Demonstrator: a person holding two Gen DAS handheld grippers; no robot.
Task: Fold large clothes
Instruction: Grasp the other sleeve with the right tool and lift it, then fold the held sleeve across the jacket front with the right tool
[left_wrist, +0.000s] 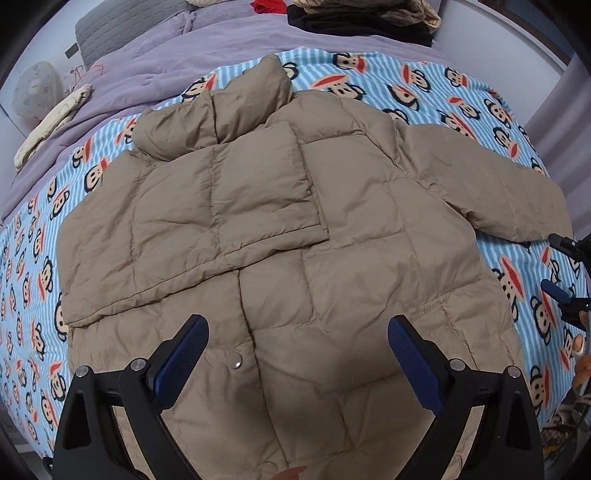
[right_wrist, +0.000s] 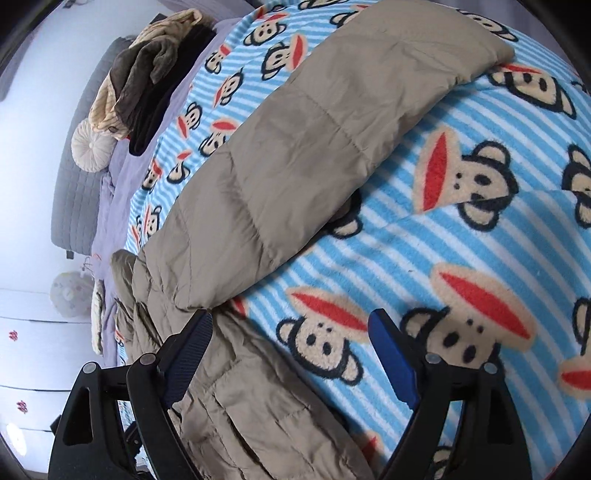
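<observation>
Tan puffer jacket (left_wrist: 280, 229) on a bed, 1 sleeve (right_wrist: 332, 129) unfolded at upper right; both grippers' jaws released, so slippery padding may spring open.

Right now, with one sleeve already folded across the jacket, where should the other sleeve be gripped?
Grip the outstretched sleeve at its cuff end, coming from the blanket side. It lies flat and free there, so the open right tool can pinch the edge.
</observation>
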